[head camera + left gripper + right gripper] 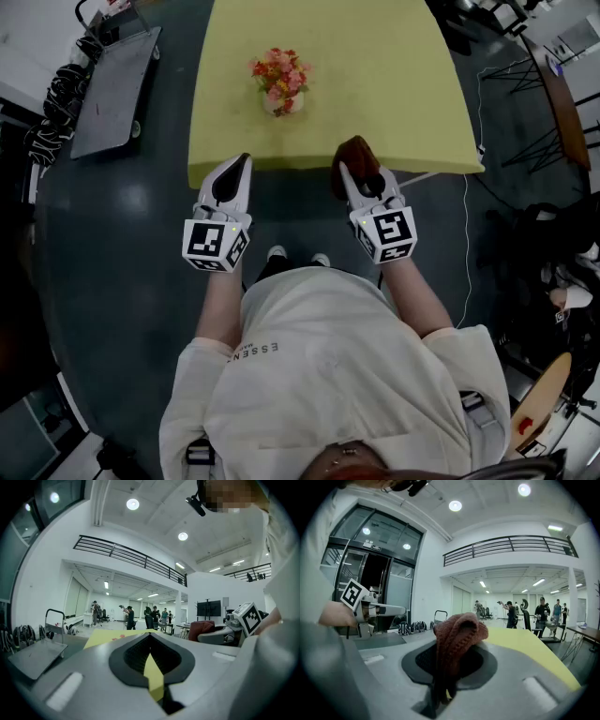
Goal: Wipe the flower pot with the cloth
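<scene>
Both at near edge of surface point(394, 84): right hand-held gripper point(354, 178) pinches cloth point(354, 152), ready for wiping; left hand-held gripper point(243, 163) pressed together, empty; flower pot point(280, 103) well apart, untouched.

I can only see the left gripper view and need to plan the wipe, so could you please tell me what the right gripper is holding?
Observer: The right gripper is shut on a brown cloth.
Operator: Thank you, and where is the flower pot?
Observer: The flower pot stands on the yellow table, ahead and left of that gripper.
Operator: Is the cloth touching it?
Observer: No, the cloth is apart from it, at the table's near edge.
</scene>
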`<action>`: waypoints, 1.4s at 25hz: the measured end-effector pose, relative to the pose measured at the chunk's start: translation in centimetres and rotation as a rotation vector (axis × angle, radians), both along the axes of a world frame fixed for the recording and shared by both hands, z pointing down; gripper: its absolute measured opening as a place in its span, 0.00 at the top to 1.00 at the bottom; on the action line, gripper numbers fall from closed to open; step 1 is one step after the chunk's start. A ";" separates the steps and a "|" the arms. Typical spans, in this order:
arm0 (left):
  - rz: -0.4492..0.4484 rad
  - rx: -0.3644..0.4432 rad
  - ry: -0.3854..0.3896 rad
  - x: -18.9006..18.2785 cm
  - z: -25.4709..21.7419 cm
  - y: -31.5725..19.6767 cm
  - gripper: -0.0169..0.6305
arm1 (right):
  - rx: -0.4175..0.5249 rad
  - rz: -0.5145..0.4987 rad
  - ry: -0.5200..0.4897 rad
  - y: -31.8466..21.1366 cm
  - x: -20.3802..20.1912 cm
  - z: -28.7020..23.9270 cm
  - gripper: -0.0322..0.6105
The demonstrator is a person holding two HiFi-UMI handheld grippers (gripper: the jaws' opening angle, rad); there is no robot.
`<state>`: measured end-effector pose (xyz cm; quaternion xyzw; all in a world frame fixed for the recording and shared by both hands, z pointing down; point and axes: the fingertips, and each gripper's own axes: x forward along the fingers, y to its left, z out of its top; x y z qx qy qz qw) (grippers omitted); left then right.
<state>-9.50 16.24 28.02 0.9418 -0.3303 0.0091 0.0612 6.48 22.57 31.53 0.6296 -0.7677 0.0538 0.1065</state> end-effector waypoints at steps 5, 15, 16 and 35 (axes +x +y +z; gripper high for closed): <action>0.001 -0.009 -0.003 -0.1 0.3 -0.1 0.95 | -0.007 -0.004 0.005 -0.1 -0.1 0.3 0.87; 0.005 -0.034 0.007 -1.2 1.4 -0.9 0.95 | -0.016 0.029 -0.024 -0.8 -0.9 1.0 0.87; 0.007 -0.039 0.007 -1.5 1.6 -1.2 0.95 | -0.018 0.036 -0.027 -1.0 -1.1 1.1 0.87; 0.077 -0.139 -0.029 -1.6 7.2 -9.5 0.95 | -0.133 0.109 -0.019 -9.1 0.0 7.2 0.87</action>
